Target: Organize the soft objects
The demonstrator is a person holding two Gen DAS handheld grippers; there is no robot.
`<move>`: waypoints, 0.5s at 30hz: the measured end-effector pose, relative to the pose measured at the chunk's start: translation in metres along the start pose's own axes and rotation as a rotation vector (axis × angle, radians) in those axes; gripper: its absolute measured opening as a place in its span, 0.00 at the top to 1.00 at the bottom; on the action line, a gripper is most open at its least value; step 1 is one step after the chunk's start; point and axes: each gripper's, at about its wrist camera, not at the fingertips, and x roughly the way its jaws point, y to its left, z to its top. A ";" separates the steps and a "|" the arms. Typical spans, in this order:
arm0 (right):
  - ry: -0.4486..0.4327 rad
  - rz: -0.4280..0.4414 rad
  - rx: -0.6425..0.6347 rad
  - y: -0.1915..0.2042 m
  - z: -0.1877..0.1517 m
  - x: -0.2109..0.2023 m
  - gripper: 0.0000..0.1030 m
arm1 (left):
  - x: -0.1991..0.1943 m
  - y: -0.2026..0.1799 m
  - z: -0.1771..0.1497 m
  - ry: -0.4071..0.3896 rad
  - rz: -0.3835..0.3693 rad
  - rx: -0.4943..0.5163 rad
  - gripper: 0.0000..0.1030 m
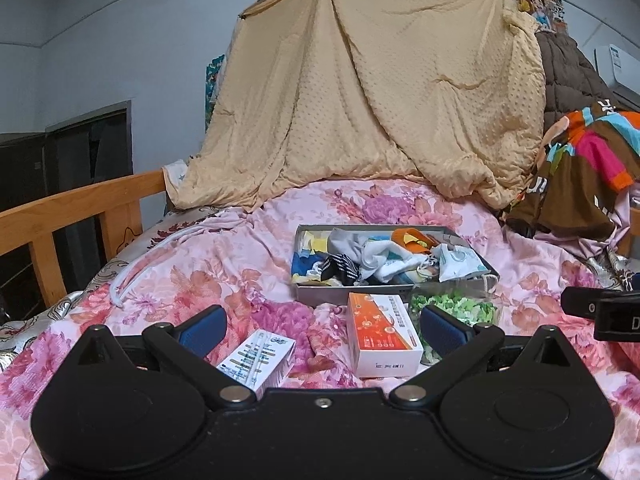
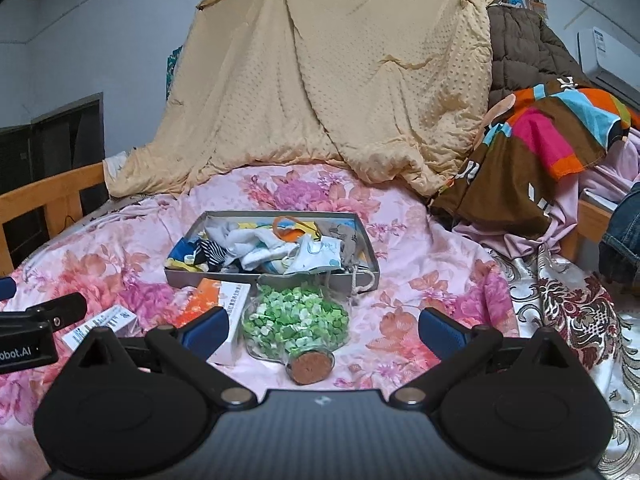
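Left gripper (image 1: 322, 330): fingers spread wide, nothing held, hovering above two cartons.
Right gripper (image 2: 324, 330): fingers parted, empty, held over the corked jar (image 2: 298, 330).
Soft objects (image 1: 372, 258): socks and cloths heaped in a grey tray (image 1: 320, 294) mid-bed.
Jar: laid on its side just before the tray, filled with green pieces.
Orange carton (image 1: 380, 334): beside the jar.
White carton (image 1: 258, 360): nearer the bed's left edge.
Bedspread (image 1: 240, 264): pink floral.

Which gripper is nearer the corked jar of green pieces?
Right. The right gripper is open with the corked jar lying between its fingers. The left gripper is open over the orange box, the jar beside its right finger.
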 end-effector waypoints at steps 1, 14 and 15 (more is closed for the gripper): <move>0.002 -0.005 -0.007 0.001 -0.001 0.000 0.00 | 0.001 0.000 -0.001 0.005 -0.001 0.000 0.01; 0.062 -0.016 -0.033 0.006 -0.014 0.011 0.00 | 0.016 -0.003 -0.018 0.053 0.029 0.007 0.01; 0.072 -0.016 -0.024 0.005 -0.015 0.013 0.00 | 0.017 -0.003 -0.019 0.057 0.038 0.010 0.01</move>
